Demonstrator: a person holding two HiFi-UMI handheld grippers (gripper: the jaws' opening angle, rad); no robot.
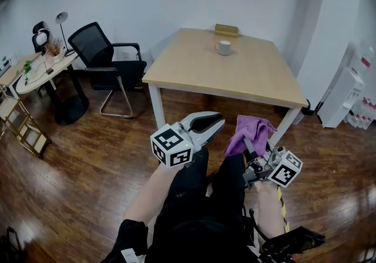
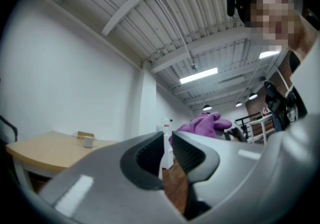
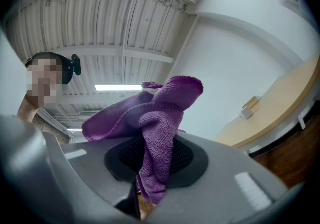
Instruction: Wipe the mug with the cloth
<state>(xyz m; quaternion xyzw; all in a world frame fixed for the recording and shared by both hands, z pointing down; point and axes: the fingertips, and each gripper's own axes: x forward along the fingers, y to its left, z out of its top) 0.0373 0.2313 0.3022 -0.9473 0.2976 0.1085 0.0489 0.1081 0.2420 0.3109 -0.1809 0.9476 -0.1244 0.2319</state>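
One cloth [image 3: 150,113] hangs pinched in the right tongs [image 3: 156,160]; left tongs [image 2: 167,150] stand slightly spread, seemingly empty.

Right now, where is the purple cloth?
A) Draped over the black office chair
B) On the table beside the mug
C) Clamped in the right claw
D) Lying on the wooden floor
C: the right gripper view shows the purple cloth pinched between the jaws of the right claw, while the mug stands alone on the table, far from it.
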